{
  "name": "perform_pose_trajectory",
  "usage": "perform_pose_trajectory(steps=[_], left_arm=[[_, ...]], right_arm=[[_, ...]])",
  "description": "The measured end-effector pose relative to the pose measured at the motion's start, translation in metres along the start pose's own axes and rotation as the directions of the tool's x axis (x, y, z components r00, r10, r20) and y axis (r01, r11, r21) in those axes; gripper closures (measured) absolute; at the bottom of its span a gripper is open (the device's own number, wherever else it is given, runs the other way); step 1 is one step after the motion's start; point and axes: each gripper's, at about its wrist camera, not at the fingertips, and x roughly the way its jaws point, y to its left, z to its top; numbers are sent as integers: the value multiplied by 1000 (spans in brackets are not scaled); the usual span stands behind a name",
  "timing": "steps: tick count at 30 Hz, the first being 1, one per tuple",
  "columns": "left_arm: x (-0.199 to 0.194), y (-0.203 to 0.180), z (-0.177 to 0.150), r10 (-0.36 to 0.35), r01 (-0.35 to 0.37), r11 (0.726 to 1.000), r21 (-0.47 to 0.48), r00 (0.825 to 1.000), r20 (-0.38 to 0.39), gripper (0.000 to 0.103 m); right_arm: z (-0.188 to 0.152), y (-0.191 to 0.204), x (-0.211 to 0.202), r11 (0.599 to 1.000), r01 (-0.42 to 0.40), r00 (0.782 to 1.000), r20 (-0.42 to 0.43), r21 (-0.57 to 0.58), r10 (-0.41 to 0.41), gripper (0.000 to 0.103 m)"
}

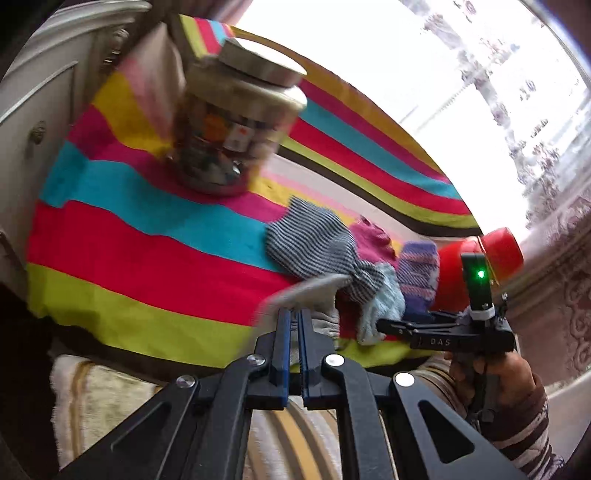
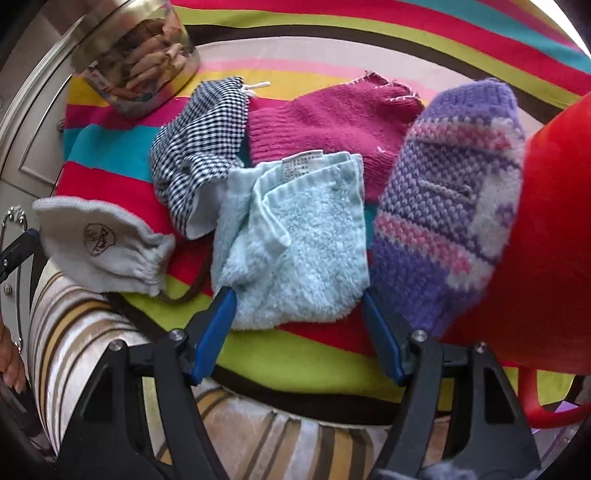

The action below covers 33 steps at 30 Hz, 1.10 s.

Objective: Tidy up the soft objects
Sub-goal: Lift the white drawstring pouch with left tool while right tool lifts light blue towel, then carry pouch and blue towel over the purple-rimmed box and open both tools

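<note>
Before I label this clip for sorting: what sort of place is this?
Probably a home room, maybe a bedroom: a striped blanket strewn with socks, a panelled white cabinet, and a lace-curtained window.

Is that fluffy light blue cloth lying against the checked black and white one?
Touching. The right wrist view shows the light blue cloth overlapping the white lower edge of the checked cloth, with no striped blanket visible between them.

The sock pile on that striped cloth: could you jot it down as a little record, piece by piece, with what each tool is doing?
surface: striped cloth
left gripper: jaws shut on grey sock
right gripper: jaws open, either side of pale blue fluffy sock
other socks: checked sock, magenta knit, purple patterned sock
container: red plastic tub, right of pile
also present: glass jar
</note>
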Motion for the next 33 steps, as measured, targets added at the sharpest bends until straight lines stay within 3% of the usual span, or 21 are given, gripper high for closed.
perform_pose_trajectory(steps=[3,8,9,10,11,12,13,14,18,21,23,24,25,27,28,31,33], left_arm=[[-2,3,2,22,-22,1000,7,1000,-4,99],[33,2,-4,96,-94,995,26,987,-127,95],[38,0,-4,112,-107,993,41,983,-144,86],[43,-7,-5,137,-125,989,78,977,-162,66],[45,-14,-6,158,-139,983,121,973,-168,56],[47,-24,-7,176,-147,974,172,970,-167,38],[52,-39,-10,197,-150,955,255,966,-168,30],[57,-49,-12,213,-150,937,314,961,-175,30],[92,-82,-28,334,-171,825,539,916,-221,30],[116,-95,-36,441,-214,717,664,877,-193,30],[128,-97,-35,469,-224,677,701,865,-177,30],[131,-95,-33,479,-232,670,705,861,-172,32],[134,-93,-32,480,-233,669,706,860,-171,49],[133,-87,-29,435,-188,709,679,875,-212,69],[132,-85,-27,435,-193,715,672,875,-212,81],[119,-84,-28,402,-175,730,661,892,-208,91],[103,-88,-29,340,-131,761,635,915,-219,93]], right_arm=[[5,8,5,1000,6,1000,-3,-6,-6,25],[10,28,15,994,82,997,3,-73,-82,26],[9,33,16,991,97,995,8,-92,-97,28],[9,38,16,988,109,994,15,-113,-108,30],[8,43,15,984,112,994,24,-135,-110,38],[8,47,14,983,109,994,32,-149,-106,49],[8,50,13,981,109,994,39,-162,-104,52],[8,53,13,980,109,994,45,-166,-103,59],[0,52,2,985,84,995,74,-152,-73,76],[-12,47,-20,988,54,992,118,-142,-38,78],[-25,44,-38,989,39,988,154,-140,-17,78],[-33,42,-47,990,33,986,167,-139,-9,78],[-39,41,-54,990,27,984,181,-136,-2,78],[-53,36,-71,991,11,977,213,-130,17,78],[-59,35,-77,992,6,974,225,-125,22,78],[-75,22,-97,995,-12,962,269,-102,39,78],[-86,13,-113,996,-17,954,296,-86,42,78]])
